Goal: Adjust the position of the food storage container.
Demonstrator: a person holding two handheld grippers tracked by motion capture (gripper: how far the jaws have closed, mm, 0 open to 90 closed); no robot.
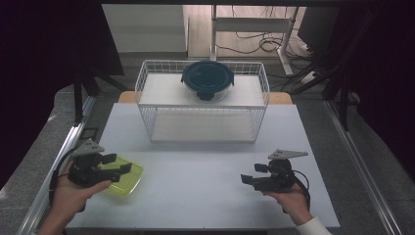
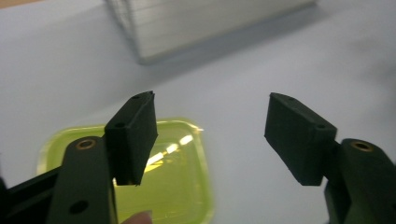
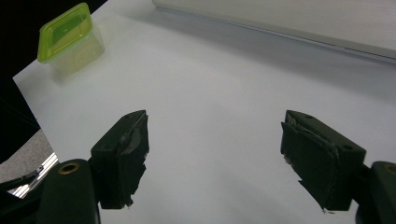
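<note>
Hovering over the table's [image 1: 205,171] front left corner, the left gripper [image 1: 117,164] has its jaws apart with nothing between them; the green box [image 1: 128,182] sits just below and beyond the pads [image 2: 133,135], untouched. That box lies close to the table's left edge, well apart from the wire basket [image 1: 147,88] at the far edge, where a round dark container [image 1: 208,78] rests on the top shelf. Near the front right corner, the right gripper [image 1: 250,175] stands wide and empty above bare tabletop.
</note>
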